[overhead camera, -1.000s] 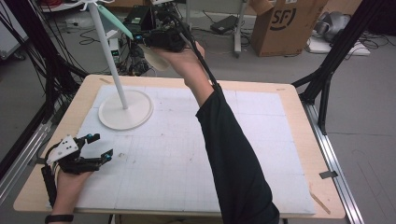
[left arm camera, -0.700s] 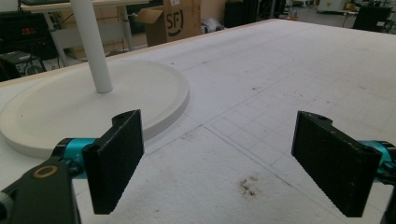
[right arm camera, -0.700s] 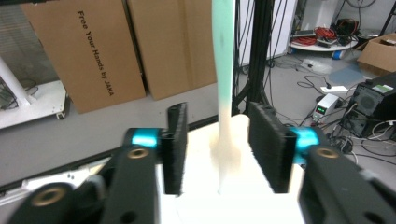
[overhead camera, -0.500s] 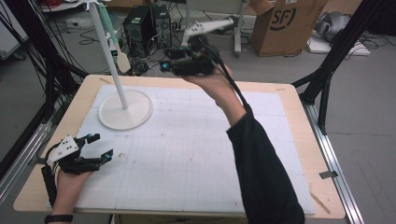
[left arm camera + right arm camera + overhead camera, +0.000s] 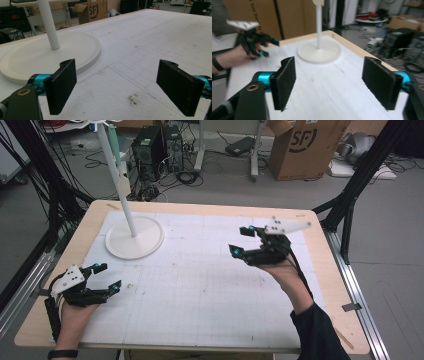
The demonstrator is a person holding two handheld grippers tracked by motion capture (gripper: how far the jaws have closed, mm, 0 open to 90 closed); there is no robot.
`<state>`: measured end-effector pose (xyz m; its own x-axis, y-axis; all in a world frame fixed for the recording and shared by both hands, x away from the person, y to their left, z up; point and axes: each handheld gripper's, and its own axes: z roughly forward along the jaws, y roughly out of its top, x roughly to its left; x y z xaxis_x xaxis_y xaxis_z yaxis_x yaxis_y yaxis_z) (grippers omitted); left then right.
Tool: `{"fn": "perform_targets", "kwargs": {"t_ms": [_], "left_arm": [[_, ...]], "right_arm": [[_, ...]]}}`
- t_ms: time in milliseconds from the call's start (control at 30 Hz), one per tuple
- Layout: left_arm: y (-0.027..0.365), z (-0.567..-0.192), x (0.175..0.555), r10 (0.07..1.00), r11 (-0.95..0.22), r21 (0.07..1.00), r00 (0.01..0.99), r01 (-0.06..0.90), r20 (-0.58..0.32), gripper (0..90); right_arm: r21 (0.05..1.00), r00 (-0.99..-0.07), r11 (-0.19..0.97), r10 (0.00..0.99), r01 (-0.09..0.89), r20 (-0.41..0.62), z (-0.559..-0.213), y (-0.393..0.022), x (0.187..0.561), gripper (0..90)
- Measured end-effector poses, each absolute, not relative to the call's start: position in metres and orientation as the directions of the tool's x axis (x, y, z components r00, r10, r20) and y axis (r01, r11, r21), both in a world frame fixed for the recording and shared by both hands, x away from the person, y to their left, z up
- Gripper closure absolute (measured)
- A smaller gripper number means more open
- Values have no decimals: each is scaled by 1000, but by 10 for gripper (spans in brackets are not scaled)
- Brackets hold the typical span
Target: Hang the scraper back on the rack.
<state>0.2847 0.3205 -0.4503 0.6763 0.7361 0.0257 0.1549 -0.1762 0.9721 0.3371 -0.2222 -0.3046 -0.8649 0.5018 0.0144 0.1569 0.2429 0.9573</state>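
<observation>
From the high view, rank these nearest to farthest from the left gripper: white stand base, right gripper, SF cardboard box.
From the left gripper:
1. White stand base, just ahead, table's far-left.
2. Right gripper, across the table on the right.
3. SF cardboard box, on the floor beyond the far edge.

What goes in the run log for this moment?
left gripper: open, empty, low | right gripper: open, empty, raised | white stand: far-left on table

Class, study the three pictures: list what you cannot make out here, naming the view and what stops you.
- Top of the white stand: cut off by the upper edge in the high view and both gripper views.
- Left gripper in the right gripper view: motion blur hides detail.
- Floor clutter beyond the table: too small to identify in the high view.
</observation>
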Motion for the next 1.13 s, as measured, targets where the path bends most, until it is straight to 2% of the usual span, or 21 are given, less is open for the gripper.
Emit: {"fn": "perform_targets", "kwargs": {"t_ms": [200, 500, 733, 1133], "left_arm": [[320, -450, 285, 740, -177, 972, 673, 156, 26, 172], [320, -450, 285, 741, -176, 972, 671, 157, 26, 172], [320, -450, 284, 741, -181, 972, 670, 153, 32, 172], [319, -450, 284, 740, -182, 971, 671, 153, 32, 172]], "right_arm": [[961, -821, 215, 571, 172, 19, -360, -273, 310, 199], [951, -746, 189, 663, 243, 59, -420, -315, 287, 171], [942, -711, 200, 701, 271, 56, -439, -323, 283, 170], [954, -675, 97, 727, 283, 126, -448, -335, 283, 170]]}}
